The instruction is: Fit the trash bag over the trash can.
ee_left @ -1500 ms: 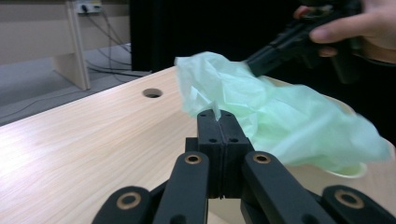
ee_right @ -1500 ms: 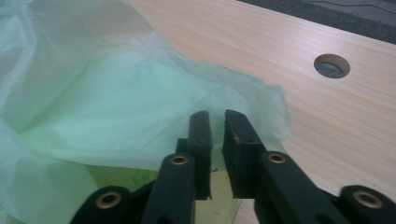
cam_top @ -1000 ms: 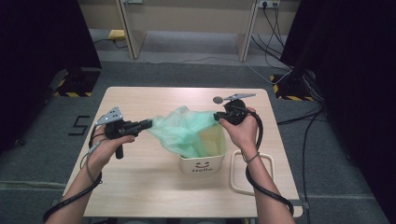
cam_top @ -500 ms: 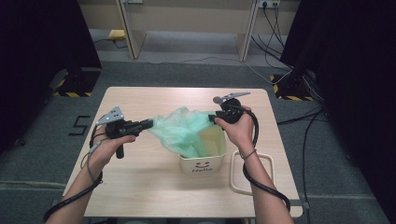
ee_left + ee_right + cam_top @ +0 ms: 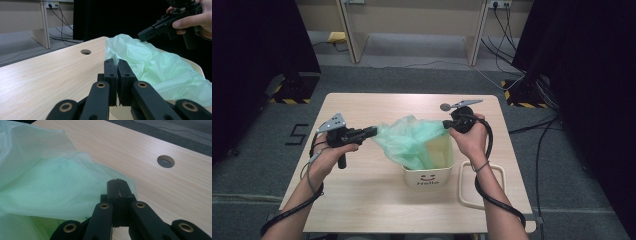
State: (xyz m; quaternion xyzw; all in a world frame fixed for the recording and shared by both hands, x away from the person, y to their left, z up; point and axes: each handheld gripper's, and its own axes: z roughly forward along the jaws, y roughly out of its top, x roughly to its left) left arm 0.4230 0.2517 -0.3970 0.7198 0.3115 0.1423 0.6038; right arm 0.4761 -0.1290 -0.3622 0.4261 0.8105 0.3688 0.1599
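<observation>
Above the bin [image 5: 428, 172], both hands [image 5: 332, 150] apparently stretch the bag [image 5: 412, 140].

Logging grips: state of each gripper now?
Left gripper: shut on the green bag.
Right gripper: just closed, shut on the bag's other edge.

A bag [image 5: 412, 142] spills from the bin [image 5: 428, 177] mid-table [image 5: 362, 200] — a hand-held gripper at either side.

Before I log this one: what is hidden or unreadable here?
- Bin interior: high view, covered by the green bag.
- Bag edge between the right tongs: right gripper view, hidden by shut jaws.
- Bag's far side: left gripper view, behind the left tongs.
</observation>
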